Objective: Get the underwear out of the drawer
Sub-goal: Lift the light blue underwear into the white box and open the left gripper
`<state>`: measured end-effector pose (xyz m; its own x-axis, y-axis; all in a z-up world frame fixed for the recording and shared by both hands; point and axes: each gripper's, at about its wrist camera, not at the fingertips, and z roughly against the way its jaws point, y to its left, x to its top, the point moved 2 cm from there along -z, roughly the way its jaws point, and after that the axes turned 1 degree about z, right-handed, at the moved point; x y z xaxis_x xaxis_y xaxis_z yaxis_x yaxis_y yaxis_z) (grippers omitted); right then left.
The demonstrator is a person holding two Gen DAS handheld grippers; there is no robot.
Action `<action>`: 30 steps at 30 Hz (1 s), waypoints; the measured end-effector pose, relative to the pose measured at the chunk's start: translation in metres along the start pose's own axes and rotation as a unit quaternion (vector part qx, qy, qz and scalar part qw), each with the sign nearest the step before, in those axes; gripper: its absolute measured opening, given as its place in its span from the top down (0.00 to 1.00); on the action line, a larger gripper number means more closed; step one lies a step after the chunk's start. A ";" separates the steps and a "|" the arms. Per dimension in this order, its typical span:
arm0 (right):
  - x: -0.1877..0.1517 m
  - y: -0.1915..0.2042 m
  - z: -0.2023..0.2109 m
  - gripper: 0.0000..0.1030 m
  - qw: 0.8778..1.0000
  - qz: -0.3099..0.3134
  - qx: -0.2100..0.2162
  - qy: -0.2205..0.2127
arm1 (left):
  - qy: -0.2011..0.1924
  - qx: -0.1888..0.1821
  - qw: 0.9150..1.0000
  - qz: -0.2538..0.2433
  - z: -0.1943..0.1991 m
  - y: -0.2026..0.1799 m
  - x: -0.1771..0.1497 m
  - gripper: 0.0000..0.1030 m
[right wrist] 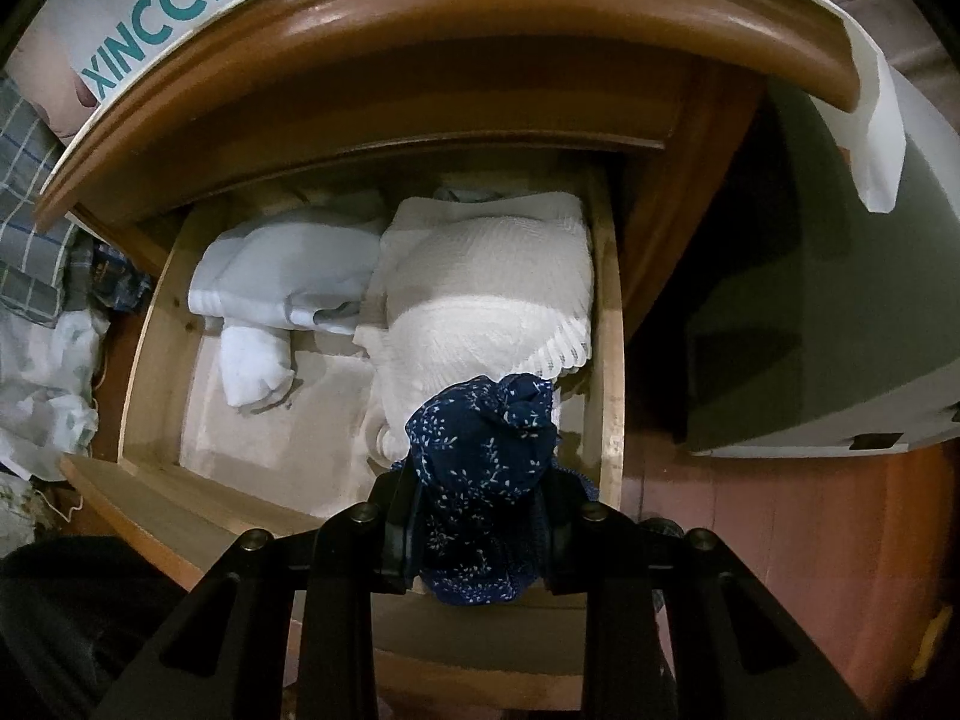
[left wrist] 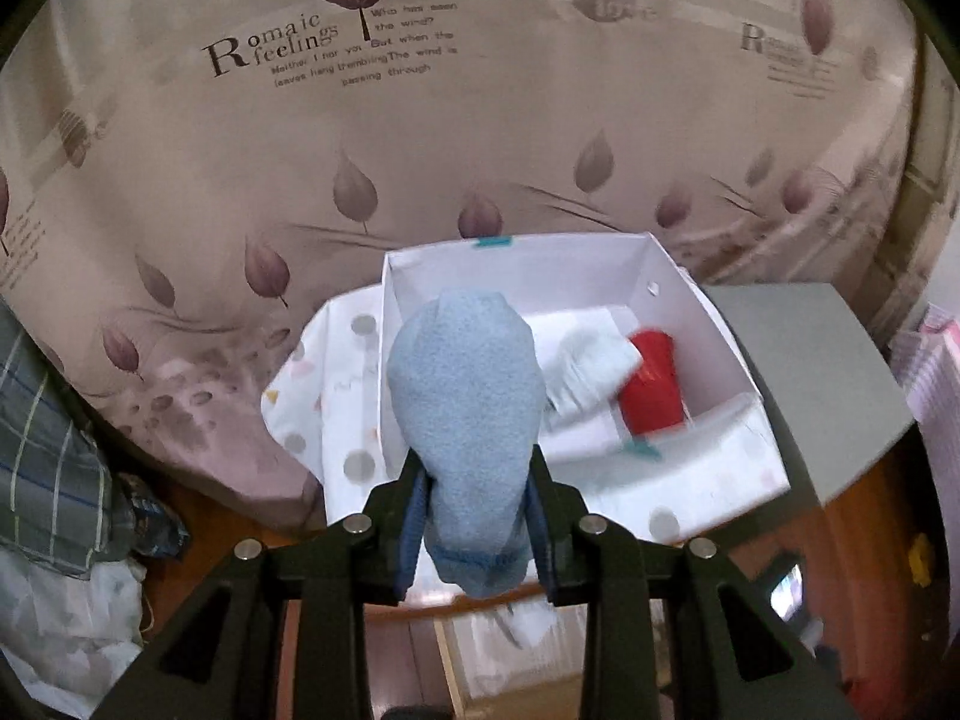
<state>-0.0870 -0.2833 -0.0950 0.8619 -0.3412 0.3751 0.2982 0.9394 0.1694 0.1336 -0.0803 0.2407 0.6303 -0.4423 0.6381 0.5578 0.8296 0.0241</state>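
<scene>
In the left wrist view my left gripper [left wrist: 477,516] is shut on a rolled light blue garment [left wrist: 462,396], held in the air in front of a white shoe box [left wrist: 540,261] that stands on the nightstand. A white roll [left wrist: 585,369] and a red roll [left wrist: 651,387] lie inside that box. In the right wrist view my right gripper [right wrist: 480,516] is shut on a rolled navy garment with white flecks [right wrist: 486,462], just above the front right part of the open wooden drawer [right wrist: 611,360]. White folded clothes [right wrist: 486,276] and a pale roll [right wrist: 282,276] lie in the drawer.
A bed with leaf-print bedding [left wrist: 420,138] stands behind the box. A grey block [left wrist: 804,384] sits right of the nightstand. Plaid cloth [left wrist: 48,438] is heaped at the left. The nightstand's top [right wrist: 480,42] overhangs the drawer, and the shoe box with teal lettering [right wrist: 162,6] rests on it.
</scene>
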 end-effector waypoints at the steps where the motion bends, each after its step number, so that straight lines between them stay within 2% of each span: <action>1: 0.000 -0.001 0.001 0.75 1.000 -0.001 0.002 -0.001 | 0.005 -0.002 1.000 -0.003 -0.010 -0.002 0.008 0.71; 7: 0.000 -0.005 0.001 0.75 1.000 -0.008 0.005 -0.003 | 0.037 0.016 0.999 -0.010 -0.065 -0.010 0.024 0.71; 19: 0.001 -0.001 -0.003 0.75 1.000 -0.005 0.003 0.003 | 0.083 0.043 0.996 -0.009 -0.125 -0.009 0.011 0.69; 24: 0.001 -0.001 -0.003 0.75 1.000 -0.003 0.002 0.004 | 0.080 0.065 0.995 -0.016 -0.134 -0.011 0.003 0.63; 30: 0.001 0.000 -0.004 0.75 1.000 -0.004 0.002 0.006 | 0.073 0.072 0.995 -0.017 -0.132 -0.010 0.000 0.47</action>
<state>-0.0845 -0.2835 -0.0980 0.8645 -0.3482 0.3625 0.3036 0.9365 0.1756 0.1992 -0.1338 0.1387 0.6902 -0.5069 0.5164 0.5037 0.8489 0.1601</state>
